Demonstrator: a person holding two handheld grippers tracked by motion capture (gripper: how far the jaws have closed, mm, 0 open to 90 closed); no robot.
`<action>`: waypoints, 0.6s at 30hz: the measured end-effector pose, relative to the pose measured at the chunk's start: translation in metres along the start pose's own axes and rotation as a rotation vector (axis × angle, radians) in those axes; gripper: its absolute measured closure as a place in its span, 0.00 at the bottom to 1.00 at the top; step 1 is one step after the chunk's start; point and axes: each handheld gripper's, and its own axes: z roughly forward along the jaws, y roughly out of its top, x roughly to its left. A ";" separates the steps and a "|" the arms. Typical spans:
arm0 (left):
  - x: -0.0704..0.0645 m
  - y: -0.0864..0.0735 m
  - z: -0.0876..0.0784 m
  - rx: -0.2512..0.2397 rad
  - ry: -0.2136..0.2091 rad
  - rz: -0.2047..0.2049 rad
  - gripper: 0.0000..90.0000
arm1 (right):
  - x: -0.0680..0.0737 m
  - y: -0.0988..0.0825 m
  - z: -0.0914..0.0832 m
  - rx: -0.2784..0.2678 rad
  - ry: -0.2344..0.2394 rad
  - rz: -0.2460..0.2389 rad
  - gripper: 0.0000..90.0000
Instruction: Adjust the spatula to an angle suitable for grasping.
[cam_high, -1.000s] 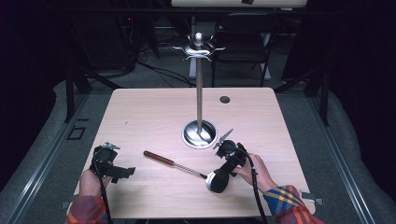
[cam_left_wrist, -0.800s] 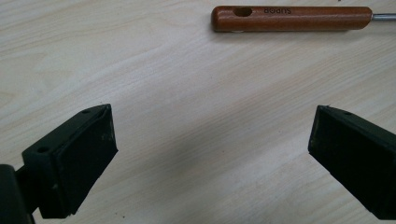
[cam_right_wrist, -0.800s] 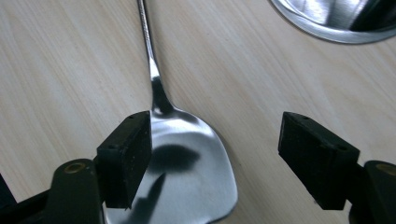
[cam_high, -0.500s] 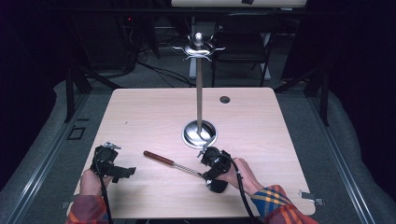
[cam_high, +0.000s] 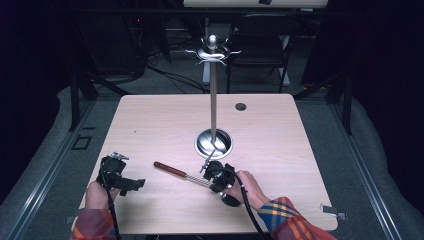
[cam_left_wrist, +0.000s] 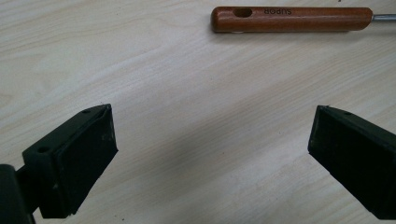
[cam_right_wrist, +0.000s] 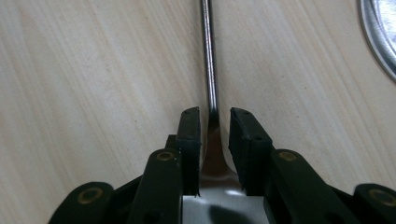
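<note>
Left tongs (cam_high: 134, 183), lower left of the high view, stand wide apart and empty over bare bench (cam_high: 150, 125), hand low and level. Centre: the ladle (cam_high: 187, 176) lies flat, wooden handle (cam_left_wrist: 292, 18) toward the left. Right tongs (cam_right_wrist: 214, 122) straddle its steel neck, narrowly parted, apparently not yet gripping (contact cannot be confirmed). Risk: closing on the thin round shaft may let it roll or slip, or knock the stand base (cam_high: 213, 142) just beyond. Right hand (cam_high: 247, 187) angled up-left.
</note>
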 end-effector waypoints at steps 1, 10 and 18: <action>0.000 0.000 0.000 0.000 0.000 0.000 0.01 | 0.000 0.001 0.001 0.001 -0.011 0.004 0.84; 0.000 0.000 0.000 0.003 0.001 0.002 0.01 | 0.003 0.004 0.008 0.026 -0.026 -0.022 0.90; -0.001 0.000 -0.001 0.004 -0.001 0.003 0.01 | 0.006 0.003 0.008 0.044 -0.049 -0.050 0.91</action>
